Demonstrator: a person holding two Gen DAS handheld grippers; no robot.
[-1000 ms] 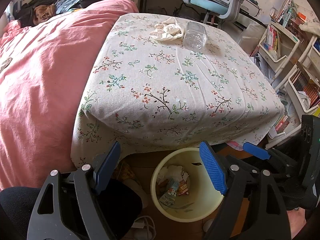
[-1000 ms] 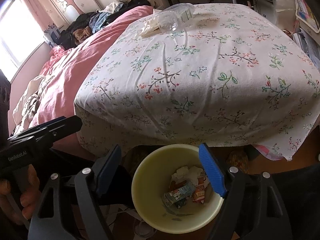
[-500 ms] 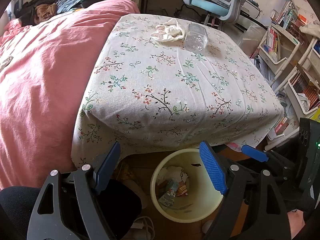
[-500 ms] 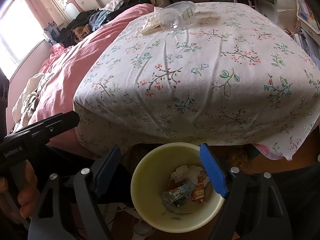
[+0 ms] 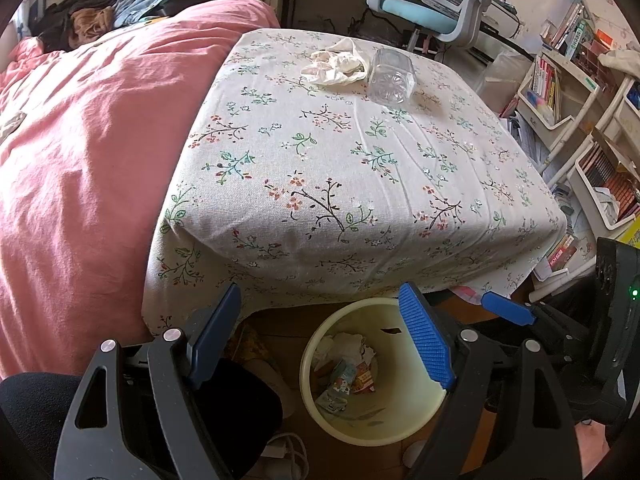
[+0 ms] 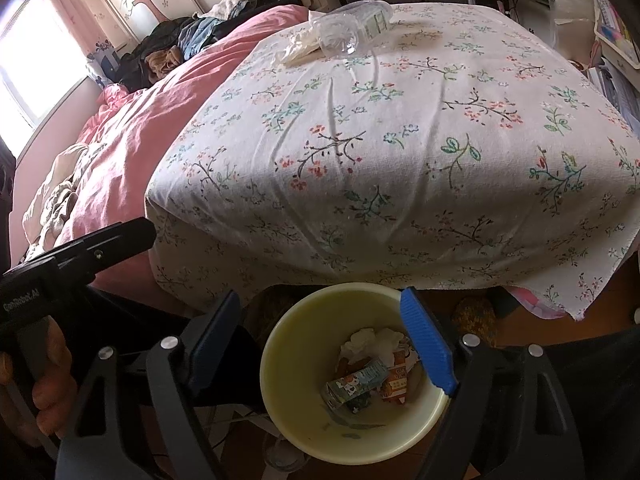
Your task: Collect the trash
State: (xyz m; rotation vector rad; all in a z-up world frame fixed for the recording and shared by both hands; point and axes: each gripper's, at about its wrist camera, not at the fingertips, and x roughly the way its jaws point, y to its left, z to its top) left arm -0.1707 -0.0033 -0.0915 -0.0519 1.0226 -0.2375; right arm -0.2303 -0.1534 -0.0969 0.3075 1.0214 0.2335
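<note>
A pale yellow bin (image 5: 408,420) (image 6: 288,344) stands on the floor under the front edge of a table with a floral cloth (image 5: 360,168) (image 6: 400,140). Inside lie crumpled tissue (image 6: 372,340) and small cartons (image 6: 356,386). At the table's far side rest a clear plastic bottle (image 5: 391,76) (image 6: 352,28) and a crumpled white tissue (image 5: 336,66). My left gripper (image 5: 320,336) hangs open above the bin's left side, nothing between its blue pads. My right gripper (image 6: 320,336) hangs open right over the bin, also empty.
A pink duvet (image 5: 88,152) covers the bed left of the table, with clothes piled at its far end. A blue office chair (image 5: 432,4) stands behind the table. Shelves of books (image 5: 568,80) fill the right side. A hand (image 6: 44,384) holds the left gripper's handle.
</note>
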